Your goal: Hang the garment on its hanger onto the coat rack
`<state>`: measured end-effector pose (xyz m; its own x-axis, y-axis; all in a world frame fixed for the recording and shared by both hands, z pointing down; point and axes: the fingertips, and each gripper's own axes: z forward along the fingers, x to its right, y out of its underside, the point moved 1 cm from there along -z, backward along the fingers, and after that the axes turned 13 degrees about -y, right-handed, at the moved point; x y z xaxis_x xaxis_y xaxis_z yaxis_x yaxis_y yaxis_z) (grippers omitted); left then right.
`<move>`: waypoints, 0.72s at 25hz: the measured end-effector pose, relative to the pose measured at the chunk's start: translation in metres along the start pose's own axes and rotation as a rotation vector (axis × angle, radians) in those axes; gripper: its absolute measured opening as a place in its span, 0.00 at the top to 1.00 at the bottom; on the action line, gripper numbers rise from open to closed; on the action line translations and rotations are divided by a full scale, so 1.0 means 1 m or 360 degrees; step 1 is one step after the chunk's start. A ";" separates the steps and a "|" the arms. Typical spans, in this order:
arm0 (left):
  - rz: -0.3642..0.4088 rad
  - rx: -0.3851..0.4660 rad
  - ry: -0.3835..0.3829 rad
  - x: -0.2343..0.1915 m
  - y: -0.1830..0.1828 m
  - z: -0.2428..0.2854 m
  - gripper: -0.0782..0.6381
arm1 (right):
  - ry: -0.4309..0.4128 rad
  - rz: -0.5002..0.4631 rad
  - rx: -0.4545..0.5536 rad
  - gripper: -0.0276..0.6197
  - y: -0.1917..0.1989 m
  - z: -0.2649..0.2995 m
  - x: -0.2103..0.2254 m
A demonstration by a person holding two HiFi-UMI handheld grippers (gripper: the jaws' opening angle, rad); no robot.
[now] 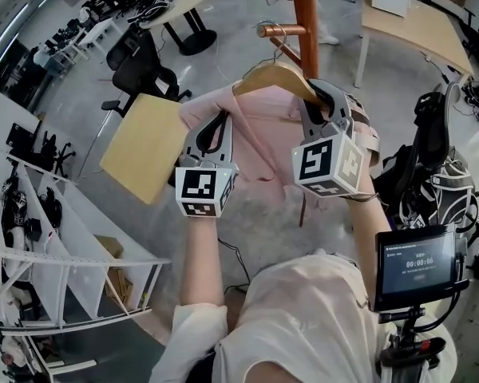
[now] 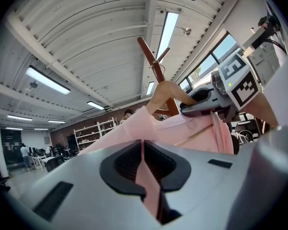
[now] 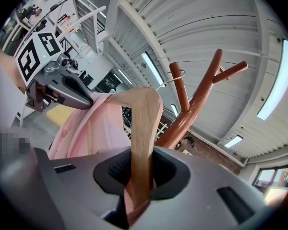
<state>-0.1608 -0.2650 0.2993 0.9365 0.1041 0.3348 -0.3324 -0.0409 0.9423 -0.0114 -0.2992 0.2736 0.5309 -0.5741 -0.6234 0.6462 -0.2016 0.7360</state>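
A pale pink garment (image 1: 259, 138) hangs on a wooden hanger (image 1: 275, 76) held up close to the orange-brown coat rack (image 1: 306, 18). The hanger's wire hook (image 1: 275, 40) sits by a rack peg (image 1: 281, 31); whether it rests on the peg I cannot tell. My left gripper (image 1: 217, 126) is shut on the garment's pink cloth (image 2: 149, 186) at the left shoulder. My right gripper (image 1: 319, 102) is shut on the hanger's wooden arm (image 3: 143, 143) with cloth under it. In the right gripper view the rack (image 3: 192, 104) rises just behind the hanger.
A yellow-topped chair or small table (image 1: 144, 146) stands at the left below the garment. A pale wood desk (image 1: 419, 30) lies at the back right, office chairs (image 1: 140, 70) at the back left, white shelving (image 1: 56, 246) at the near left. A small screen (image 1: 415, 266) sits at the lower right.
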 end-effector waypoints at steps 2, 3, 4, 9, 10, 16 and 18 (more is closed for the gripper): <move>-0.0003 -0.0019 0.0014 0.010 0.002 0.007 0.88 | -0.0013 0.0003 -0.0002 0.83 0.009 0.002 0.003; -0.0002 -0.0025 0.0022 0.016 0.002 0.011 0.88 | -0.0016 0.0008 -0.0006 0.83 0.015 0.003 0.006; 0.0001 -0.0030 0.0030 0.022 0.001 0.015 0.88 | -0.0018 0.0016 -0.0007 0.83 0.020 0.004 0.009; 0.0013 -0.0050 0.0083 0.034 0.004 0.026 0.88 | -0.0016 0.0081 -0.0060 0.83 0.036 0.006 0.014; 0.0011 -0.0054 0.0092 0.036 0.005 0.027 0.88 | -0.0015 0.0089 -0.0071 0.83 0.039 0.006 0.014; 0.0015 -0.0078 0.0174 0.054 0.011 0.038 0.88 | -0.0013 0.0112 -0.0085 0.83 0.058 0.016 0.017; 0.0014 -0.0083 0.0200 0.059 0.012 0.041 0.88 | -0.0006 0.0115 -0.0093 0.83 0.062 0.018 0.019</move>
<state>-0.1047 -0.2997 0.3307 0.9131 0.2278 0.3381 -0.3491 0.0087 0.9370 0.0288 -0.3365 0.3119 0.5750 -0.5886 -0.5682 0.6374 -0.1131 0.7622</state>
